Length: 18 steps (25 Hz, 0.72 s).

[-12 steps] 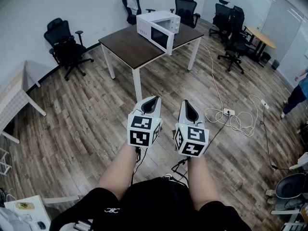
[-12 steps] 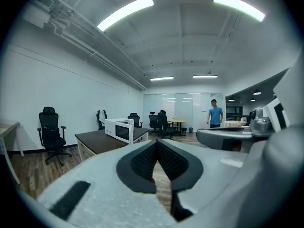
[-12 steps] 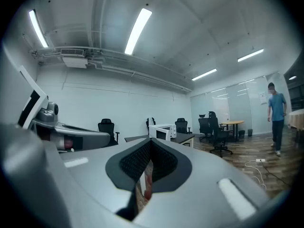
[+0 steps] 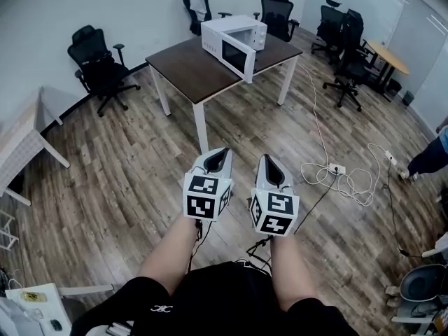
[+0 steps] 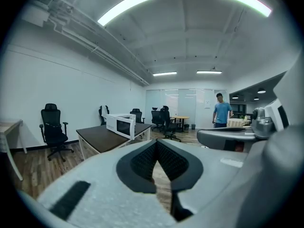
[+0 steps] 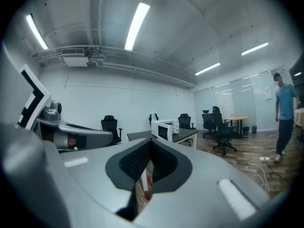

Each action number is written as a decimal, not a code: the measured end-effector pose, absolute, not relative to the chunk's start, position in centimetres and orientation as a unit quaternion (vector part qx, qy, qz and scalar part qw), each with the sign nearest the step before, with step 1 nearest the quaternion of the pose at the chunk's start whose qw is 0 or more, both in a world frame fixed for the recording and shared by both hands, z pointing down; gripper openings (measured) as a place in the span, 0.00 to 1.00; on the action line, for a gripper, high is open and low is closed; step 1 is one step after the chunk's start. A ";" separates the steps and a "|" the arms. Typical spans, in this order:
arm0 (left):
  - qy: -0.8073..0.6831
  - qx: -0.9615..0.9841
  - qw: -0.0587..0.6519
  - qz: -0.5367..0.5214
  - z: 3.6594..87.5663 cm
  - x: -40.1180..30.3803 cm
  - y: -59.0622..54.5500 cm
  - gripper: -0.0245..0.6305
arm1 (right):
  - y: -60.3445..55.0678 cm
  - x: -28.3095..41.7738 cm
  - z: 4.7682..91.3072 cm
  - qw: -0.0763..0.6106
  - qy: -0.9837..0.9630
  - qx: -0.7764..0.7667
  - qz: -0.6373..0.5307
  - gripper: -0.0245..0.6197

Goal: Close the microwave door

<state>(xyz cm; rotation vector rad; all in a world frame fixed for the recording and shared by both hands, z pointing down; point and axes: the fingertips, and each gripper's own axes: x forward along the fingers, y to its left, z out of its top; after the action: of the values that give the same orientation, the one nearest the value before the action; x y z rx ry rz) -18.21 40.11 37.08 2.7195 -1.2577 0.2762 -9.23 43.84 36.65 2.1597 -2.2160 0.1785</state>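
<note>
Microwave [image 4: 238,26] and grippers are well apart. The white oven sits on the far part of a dark brown tabletop [image 4: 189,72], across a wide stretch of wood-plank floor [image 4: 126,166] from the person. Its door [image 4: 238,57] stands swung open, the dark window panel angled out toward the tabletop's near right edge.

Low in the head view, the left gripper [image 4: 220,156] and the right gripper [image 4: 270,165] are held side by side over the floor, just beside each other. Both point ahead toward the tabletop, with their marker cubes facing the camera. Neither touches anything.

In the left gripper view, the left gripper [image 5: 156,144] has its dark ribbed pads brought together at the tips, with nothing between them. The microwave [image 5: 121,125] appears small and distant there, above and to the left of the jaw tips. In the right gripper view, the right gripper [image 6: 151,141] is likewise closed and empty. There the microwave [image 6: 165,128] shows just above and slightly right of the tips, still far off.

A black office chair [image 4: 94,61] stands left of the tabletop. A white cable [image 4: 329,173] loops on the floor to the right.
</note>
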 end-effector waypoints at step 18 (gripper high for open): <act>-0.427 0.895 0.080 0.098 39.4 -7.8 33.0 0.05 | 36.3 1.1 38.4 0.023 -0.730 0.679 0.069 0.05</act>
<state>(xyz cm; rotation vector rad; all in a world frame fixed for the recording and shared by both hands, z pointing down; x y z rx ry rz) -7.75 33.01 39.36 2.6774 -1.2764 0.2932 1.14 36.29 38.38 2.1036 -2.2614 0.2143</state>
